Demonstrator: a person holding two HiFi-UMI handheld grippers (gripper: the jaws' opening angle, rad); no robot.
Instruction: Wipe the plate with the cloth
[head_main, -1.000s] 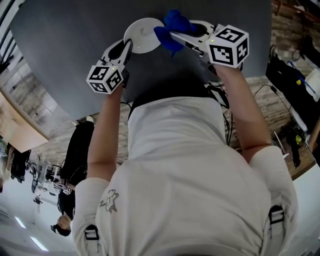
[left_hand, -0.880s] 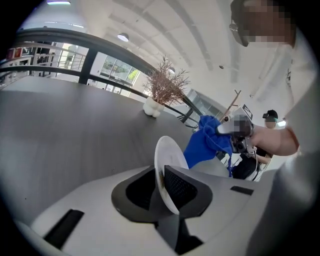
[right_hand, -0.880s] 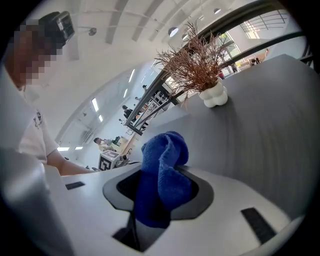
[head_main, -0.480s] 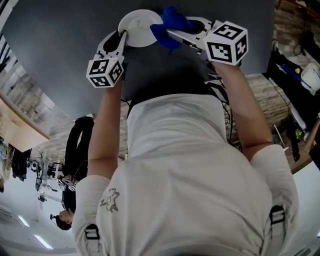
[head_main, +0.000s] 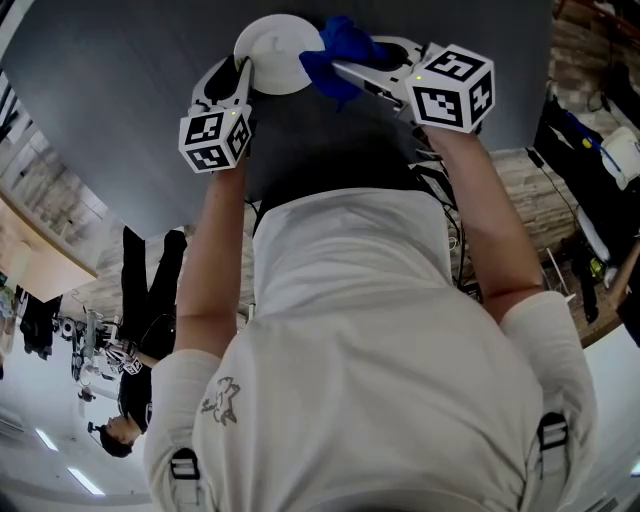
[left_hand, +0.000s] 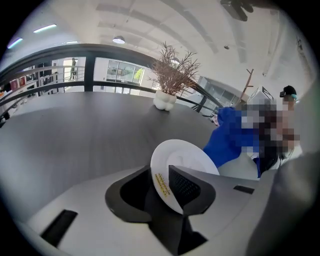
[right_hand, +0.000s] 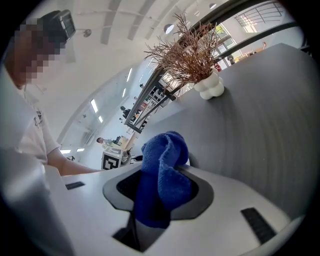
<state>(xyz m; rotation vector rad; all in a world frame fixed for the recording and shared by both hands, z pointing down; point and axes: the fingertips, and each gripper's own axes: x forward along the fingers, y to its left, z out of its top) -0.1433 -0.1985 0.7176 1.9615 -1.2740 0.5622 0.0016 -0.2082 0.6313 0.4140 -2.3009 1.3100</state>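
Note:
A white plate (head_main: 272, 62) lies over the dark table (head_main: 120, 90), its near rim between the jaws of my left gripper (head_main: 243, 75). In the left gripper view the plate (left_hand: 186, 159) stands tilted, and its rim with a yellow label sits in the gap of the left gripper (left_hand: 164, 182). Those jaws are opening and no longer pinch the rim. My right gripper (head_main: 335, 68) is shut on a bunched blue cloth (head_main: 345, 52), which touches the plate's right edge. The cloth (right_hand: 165, 175) fills the right gripper (right_hand: 162, 172); it also shows as the blue cloth (left_hand: 227, 137) beside the plate.
A white vase with dry branches (left_hand: 165, 100) stands farther back on the table, also seen as the vase (right_hand: 210, 85) in the right gripper view. A railing runs behind the table. Cables and gear lie on the wooden floor (head_main: 590, 150) to the right.
Both grippers have moved away from the body and lower toward the table, taking plate and cloth along. The cloth stays at the plate's right edge.

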